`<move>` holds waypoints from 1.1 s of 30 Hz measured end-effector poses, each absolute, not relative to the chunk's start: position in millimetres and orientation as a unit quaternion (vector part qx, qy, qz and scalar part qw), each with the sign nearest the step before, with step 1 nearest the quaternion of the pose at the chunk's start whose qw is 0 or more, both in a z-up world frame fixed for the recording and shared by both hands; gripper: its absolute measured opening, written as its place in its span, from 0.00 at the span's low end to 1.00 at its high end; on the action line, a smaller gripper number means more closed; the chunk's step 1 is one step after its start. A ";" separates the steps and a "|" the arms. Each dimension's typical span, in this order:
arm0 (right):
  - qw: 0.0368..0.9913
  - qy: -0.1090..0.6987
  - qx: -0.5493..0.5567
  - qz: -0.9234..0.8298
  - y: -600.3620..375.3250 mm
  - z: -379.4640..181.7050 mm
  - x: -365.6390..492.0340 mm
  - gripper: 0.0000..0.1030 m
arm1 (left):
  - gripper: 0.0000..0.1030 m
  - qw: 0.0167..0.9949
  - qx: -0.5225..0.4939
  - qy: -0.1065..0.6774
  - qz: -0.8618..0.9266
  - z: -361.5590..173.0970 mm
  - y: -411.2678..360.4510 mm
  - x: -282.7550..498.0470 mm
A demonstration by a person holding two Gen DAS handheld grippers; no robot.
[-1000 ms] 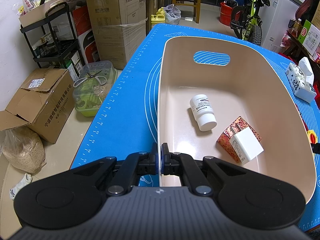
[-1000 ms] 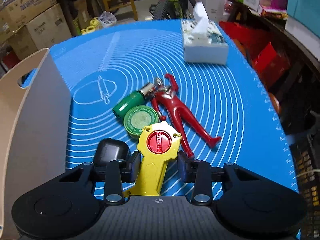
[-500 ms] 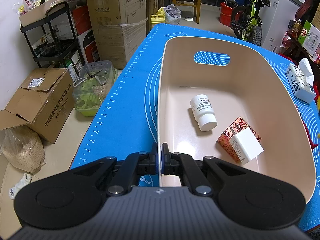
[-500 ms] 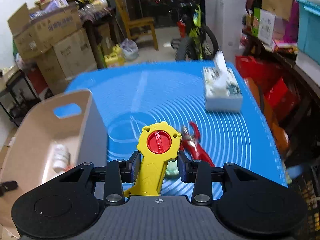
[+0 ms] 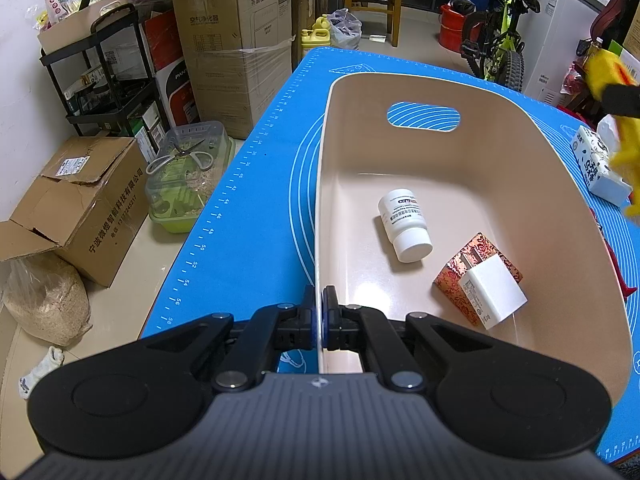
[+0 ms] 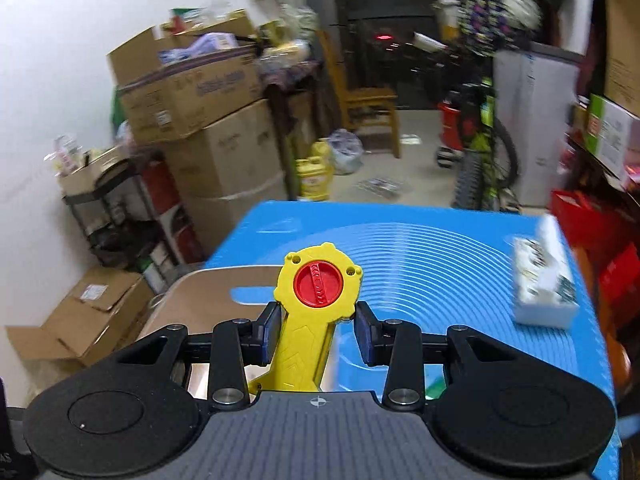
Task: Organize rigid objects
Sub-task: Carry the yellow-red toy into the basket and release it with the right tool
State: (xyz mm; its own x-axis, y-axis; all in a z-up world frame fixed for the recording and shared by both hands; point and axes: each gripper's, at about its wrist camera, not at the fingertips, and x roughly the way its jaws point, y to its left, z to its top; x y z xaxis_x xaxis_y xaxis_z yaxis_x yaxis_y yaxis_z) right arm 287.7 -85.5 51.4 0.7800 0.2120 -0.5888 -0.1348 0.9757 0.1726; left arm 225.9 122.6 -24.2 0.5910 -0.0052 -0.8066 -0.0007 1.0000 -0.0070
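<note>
My left gripper is shut on the near left rim of the beige bin, which stands on the blue mat. In the bin lie a white pill bottle and a red patterned box with a white block. My right gripper is shut on a yellow toy with a red dial and holds it in the air, above the bin's right side; the bin's handle end shows below it. The yellow toy also shows, blurred, at the right edge of the left wrist view.
A tissue box sits on the mat at the right. Cardboard boxes, a black shelf and a clear container with scissors stand on the floor left of the table. A bicycle is beyond.
My right gripper has lifted the yellow toy off the mat and carried it up and leftward toward the bin. The left gripper has kept its hold on the bin rim.
</note>
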 end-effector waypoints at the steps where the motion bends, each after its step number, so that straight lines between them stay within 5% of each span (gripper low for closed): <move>1: 0.941 0.320 0.054 0.098 -77.3 50.0 290.6 0.45 | 0.05 0.892 -0.003 0.452 -0.001 -24.2 122.4 225.9; 25: 0.860 0.489 -0.029 0.142 0.7 -48.1 340.7 0.46 | 0.04 0.891 -0.001 0.453 -0.003 -22.5 125.0 226.9; 30: 0.865 0.480 -0.031 0.144 -1.9 -41.9 335.7 0.52 | 0.05 0.891 -0.002 0.454 -0.004 -22.5 124.7 227.0; 33: 0.873 0.463 -0.020 0.151 -10.2 -32.6 329.3 0.65 | 0.04 0.891 0.000 0.454 -0.002 -21.9 123.0 226.9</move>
